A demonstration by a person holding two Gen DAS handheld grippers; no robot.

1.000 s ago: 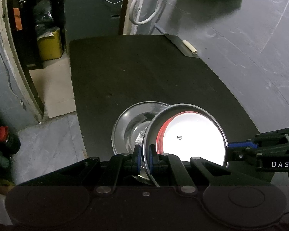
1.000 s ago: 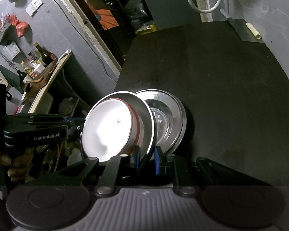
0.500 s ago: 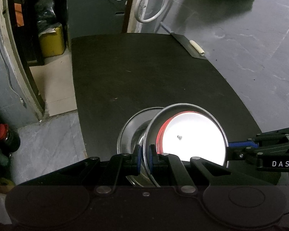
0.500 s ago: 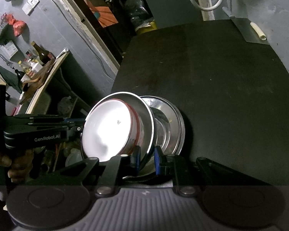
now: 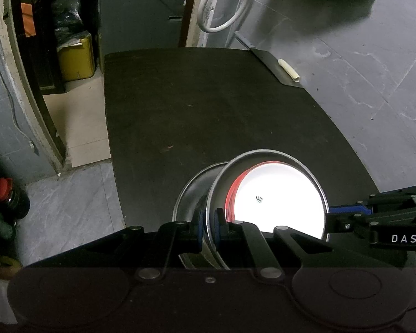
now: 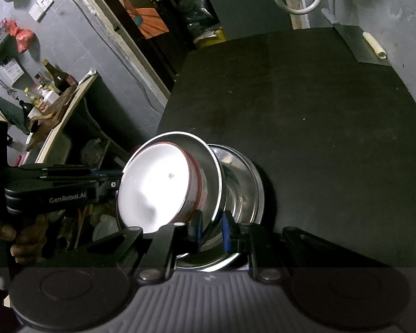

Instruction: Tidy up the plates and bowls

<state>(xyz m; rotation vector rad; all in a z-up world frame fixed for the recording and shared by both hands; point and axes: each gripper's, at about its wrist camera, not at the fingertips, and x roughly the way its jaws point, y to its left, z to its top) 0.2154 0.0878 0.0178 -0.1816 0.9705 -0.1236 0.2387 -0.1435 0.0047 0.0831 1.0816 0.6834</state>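
Note:
A steel bowl [image 5: 266, 157] with a white, red-rimmed bowl [image 5: 280, 202] nested inside is held tilted above the near end of the black table [image 5: 208, 105]. My left gripper [image 5: 208, 222] is shut on its near rim. The right gripper [image 5: 344, 213] clamps the rim on the opposite side. In the right wrist view that gripper [image 6: 210, 227] is shut on the steel bowl [image 6: 212, 174], with the white bowl [image 6: 152, 186] inside and the left gripper [image 6: 111, 178] at the far rim. A second steel plate [image 5: 190, 194] [image 6: 248, 194] lies on the table, partly hidden behind the held bowl.
A cleaver [image 5: 274, 66] with a pale roll on it lies at the table's far right corner. A yellow container [image 5: 76, 55] and a white hose [image 5: 222, 11] stand beyond the table. A side shelf with bottles [image 6: 50, 88] is at left. A hand [image 6: 19, 238] grips the left tool.
The held steel bowl with the white bowl has shifted further over the lower steel plate, which now shows less beside it. Both grips are unchanged.

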